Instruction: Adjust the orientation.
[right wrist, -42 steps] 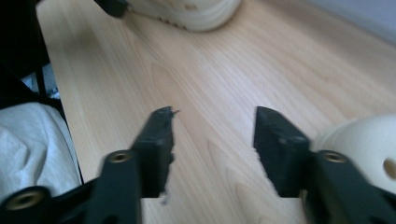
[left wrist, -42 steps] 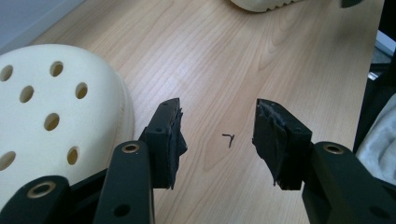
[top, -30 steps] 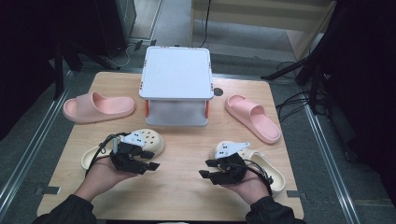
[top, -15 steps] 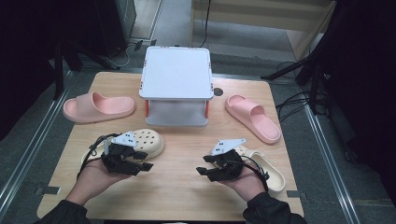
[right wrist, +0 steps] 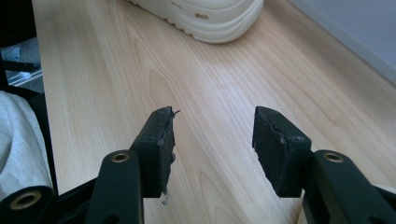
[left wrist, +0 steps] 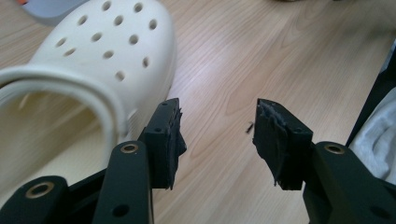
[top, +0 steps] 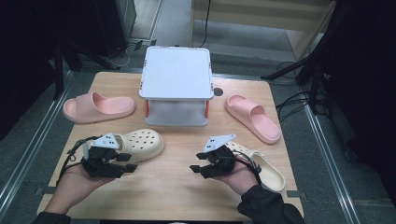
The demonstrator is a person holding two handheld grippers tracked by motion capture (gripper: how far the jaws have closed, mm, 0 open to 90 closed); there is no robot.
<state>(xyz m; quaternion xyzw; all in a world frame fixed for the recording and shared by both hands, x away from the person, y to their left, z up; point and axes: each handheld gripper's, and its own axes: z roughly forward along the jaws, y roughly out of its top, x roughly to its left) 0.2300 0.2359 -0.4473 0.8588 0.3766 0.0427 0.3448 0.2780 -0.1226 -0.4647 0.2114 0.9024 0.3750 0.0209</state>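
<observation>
Two cream clogs lie on the wooden table (top: 182,186). The left clog (top: 142,142) (left wrist: 93,56) rests just beyond my left gripper (top: 130,163) (left wrist: 217,135), whose left jaw is beside the clog's heel rim without touching it. This gripper is open over bare wood, its jaws having just closed a little. The right clog (top: 266,168) lies behind my right hand. My right gripper (top: 196,163) (right wrist: 212,140) points left across the table and is open; its jaws have just been opening with nothing between them. The left clog's sole (right wrist: 210,18) lies far ahead of it.
A white box (top: 176,77) on orange-trimmed legs stands at the back middle. One pink slide (top: 98,106) lies at the left, another pink slide (top: 254,117) at the right. Bare wood separates the two grippers. The table's front edge is close behind both hands.
My left hand has drawn back to the left, uncovering more of the left clog. My right hand has shifted slightly left and forward, and its jaws stand wider.
</observation>
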